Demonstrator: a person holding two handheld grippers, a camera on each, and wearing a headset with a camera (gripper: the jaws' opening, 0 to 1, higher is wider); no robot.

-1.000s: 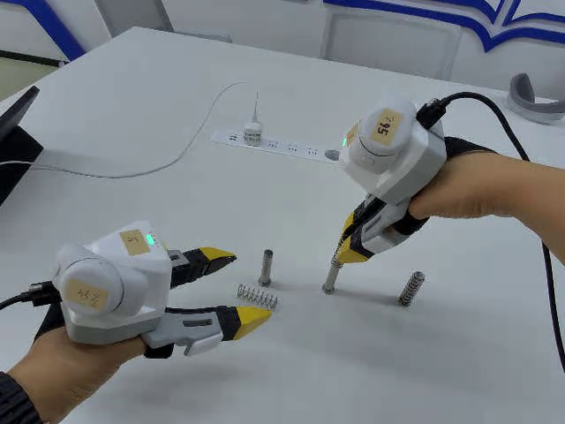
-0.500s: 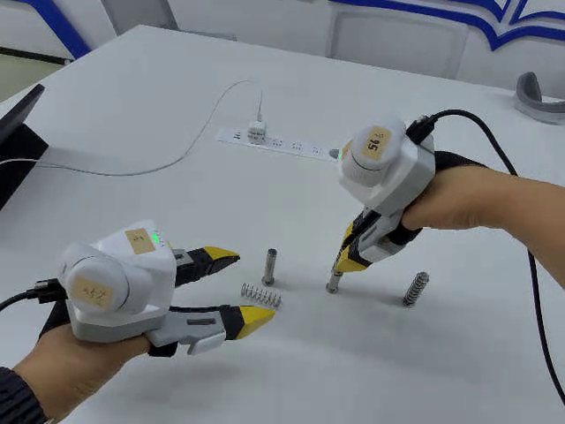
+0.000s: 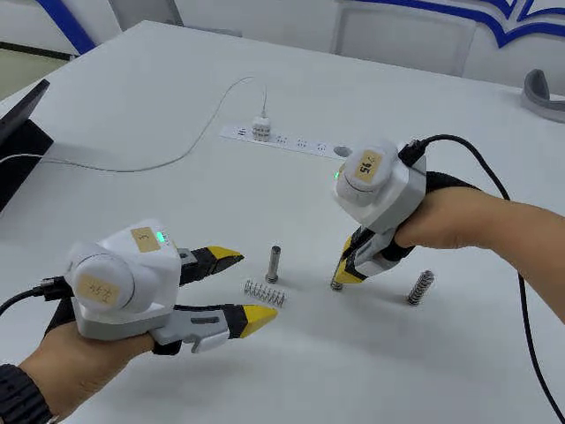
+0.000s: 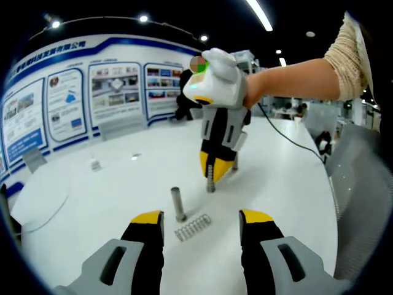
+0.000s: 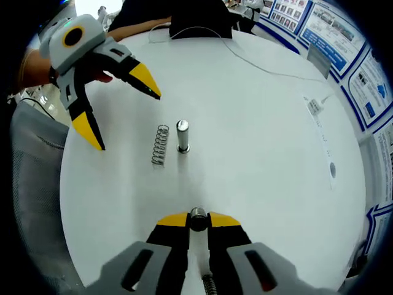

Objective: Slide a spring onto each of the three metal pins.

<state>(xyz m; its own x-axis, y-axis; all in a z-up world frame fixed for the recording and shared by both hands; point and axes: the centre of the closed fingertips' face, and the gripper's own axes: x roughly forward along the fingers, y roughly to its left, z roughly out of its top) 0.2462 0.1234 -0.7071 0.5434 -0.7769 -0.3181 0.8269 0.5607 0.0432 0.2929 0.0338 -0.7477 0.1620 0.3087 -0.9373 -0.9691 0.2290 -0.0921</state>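
White worktop (image 3: 132, 115). Nearest: left claw (image 3: 254, 284) released, jaws spread wide; loose spring (image 3: 264, 293) lying flat just ahead of gap between tips, untouched. Just beyond spring: bare pin (image 3: 274, 263), upright. Further right: right claw (image 3: 340, 277) pointing down, clenched on middle pin (image 3: 336, 285). Right of it: third pin (image 3: 420, 287), spring already on. Far back: power strip (image 3: 282, 140).
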